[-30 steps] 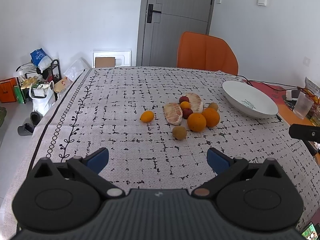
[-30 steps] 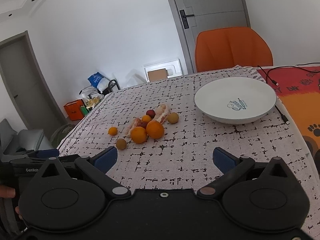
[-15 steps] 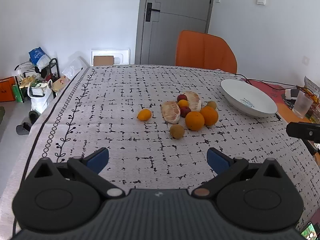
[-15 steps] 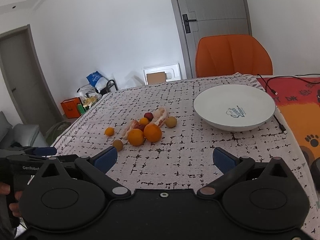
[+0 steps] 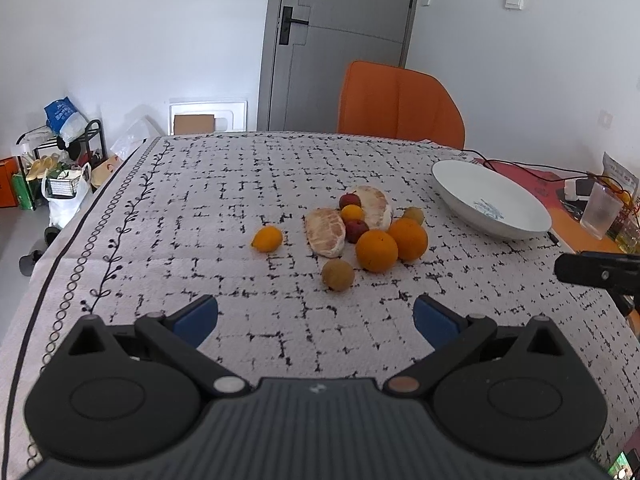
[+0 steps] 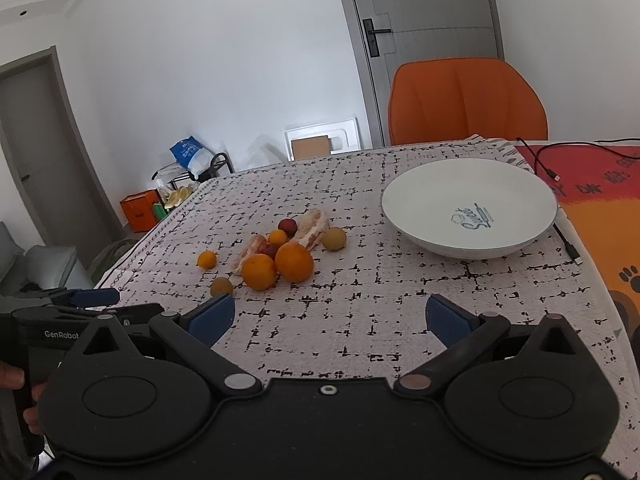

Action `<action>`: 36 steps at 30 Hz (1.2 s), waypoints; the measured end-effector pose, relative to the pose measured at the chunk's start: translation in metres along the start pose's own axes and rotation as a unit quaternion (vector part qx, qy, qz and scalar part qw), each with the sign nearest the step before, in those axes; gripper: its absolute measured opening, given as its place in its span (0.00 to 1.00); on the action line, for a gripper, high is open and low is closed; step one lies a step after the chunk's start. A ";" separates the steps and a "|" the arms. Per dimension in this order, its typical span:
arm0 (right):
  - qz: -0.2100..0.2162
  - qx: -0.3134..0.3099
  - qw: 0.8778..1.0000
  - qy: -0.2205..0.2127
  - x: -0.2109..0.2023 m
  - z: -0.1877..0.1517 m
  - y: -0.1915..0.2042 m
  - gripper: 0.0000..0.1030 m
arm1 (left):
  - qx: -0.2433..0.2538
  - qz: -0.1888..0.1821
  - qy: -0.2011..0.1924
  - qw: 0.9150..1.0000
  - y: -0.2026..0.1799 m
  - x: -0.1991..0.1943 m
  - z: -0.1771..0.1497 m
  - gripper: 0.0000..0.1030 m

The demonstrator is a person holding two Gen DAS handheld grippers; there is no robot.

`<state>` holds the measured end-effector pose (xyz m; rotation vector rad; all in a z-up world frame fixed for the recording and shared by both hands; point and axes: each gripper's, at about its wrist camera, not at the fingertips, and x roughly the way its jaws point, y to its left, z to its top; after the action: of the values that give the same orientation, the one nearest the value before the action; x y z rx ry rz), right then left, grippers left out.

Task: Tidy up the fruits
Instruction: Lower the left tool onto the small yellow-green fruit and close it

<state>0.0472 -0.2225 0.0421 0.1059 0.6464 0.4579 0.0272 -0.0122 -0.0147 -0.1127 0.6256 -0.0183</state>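
A cluster of fruit lies mid-table: two oranges [image 5: 377, 250] [image 6: 294, 261], two peeled pomelo pieces [image 5: 325, 231] [image 6: 313, 227], small red fruits [image 5: 350, 201], a small orange one apart at the left [image 5: 267, 239] [image 6: 207, 259], and brownish round ones [image 5: 338, 275] [image 6: 334, 238]. A white bowl [image 5: 480, 188] [image 6: 420, 188] stands empty to their right. My left gripper [image 5: 316, 316] is open and empty, short of the fruit. My right gripper [image 6: 331, 316] is open and empty, near the table's front, between fruit and bowl.
An orange chair [image 5: 400, 106] stands behind the table. A red-orange mat [image 6: 600, 200] with cables [image 6: 544, 160] lies right of the bowl, a clear cup [image 5: 600, 216] beyond. The patterned tablecloth [image 5: 200, 220] drops off at the left edge.
Both grippers have come slightly closer to the table and fruit; the view shifted a little. Both stay open and empty. The fruit has not moved.
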 end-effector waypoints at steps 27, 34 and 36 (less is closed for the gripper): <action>0.024 -0.019 1.000 -0.009 0.061 0.005 -0.006 1.00 | 0.004 -0.016 0.006 1.000 -0.010 0.065 0.010 0.52; 0.039 -0.008 0.999 0.002 0.082 0.007 -0.006 0.96 | -0.005 -0.021 0.009 1.000 -0.002 0.075 0.008 0.27; 0.045 -0.004 0.999 0.005 0.088 0.008 -0.005 0.85 | -0.008 -0.021 0.006 1.000 0.001 0.074 0.008 0.23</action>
<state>0.1156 -0.1877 -0.0017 0.1245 0.6522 0.5483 0.0921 -0.0142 -0.0514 -0.1403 0.6352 -0.0549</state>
